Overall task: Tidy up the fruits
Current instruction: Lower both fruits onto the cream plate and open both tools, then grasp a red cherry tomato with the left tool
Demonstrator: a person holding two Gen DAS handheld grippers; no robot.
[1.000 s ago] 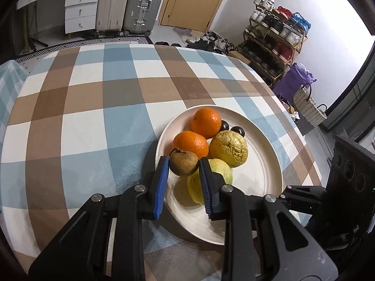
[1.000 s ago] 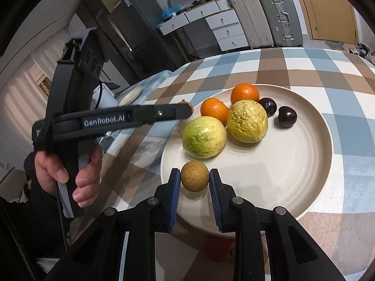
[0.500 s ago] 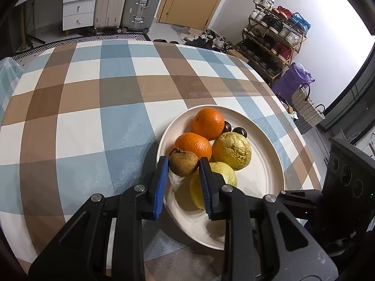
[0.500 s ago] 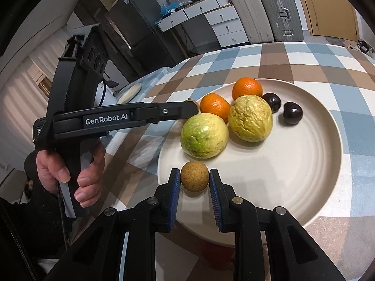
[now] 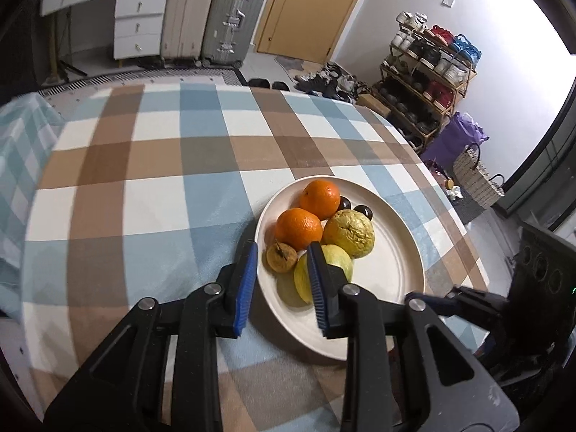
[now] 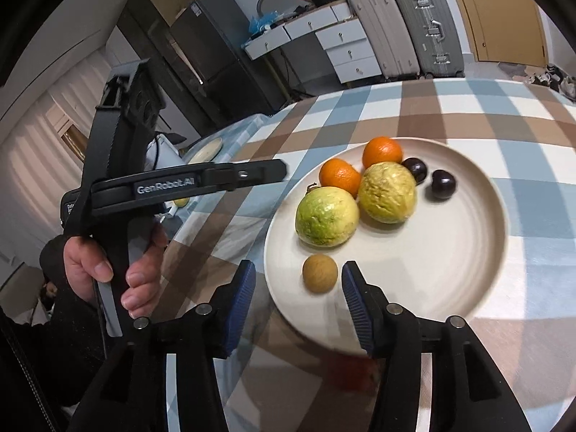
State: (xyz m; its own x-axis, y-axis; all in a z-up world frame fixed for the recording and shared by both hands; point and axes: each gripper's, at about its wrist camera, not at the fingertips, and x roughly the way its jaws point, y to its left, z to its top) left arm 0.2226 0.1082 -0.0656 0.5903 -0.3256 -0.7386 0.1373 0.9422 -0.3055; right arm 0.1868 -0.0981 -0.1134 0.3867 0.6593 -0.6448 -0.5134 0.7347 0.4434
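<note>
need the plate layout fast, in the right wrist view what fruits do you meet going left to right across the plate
small brown fruit → green guava → near orange → yellow guava → left dark plum → right dark plum

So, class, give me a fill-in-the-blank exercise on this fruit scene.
1. All the fruit lies on a round ____ plate.
2. The number of oranges on it is ____.
3. The right tool stands ____ around the small brown fruit.
4. The tablecloth has a ____ pattern.

Missing words: cream; two; open; checked
</note>
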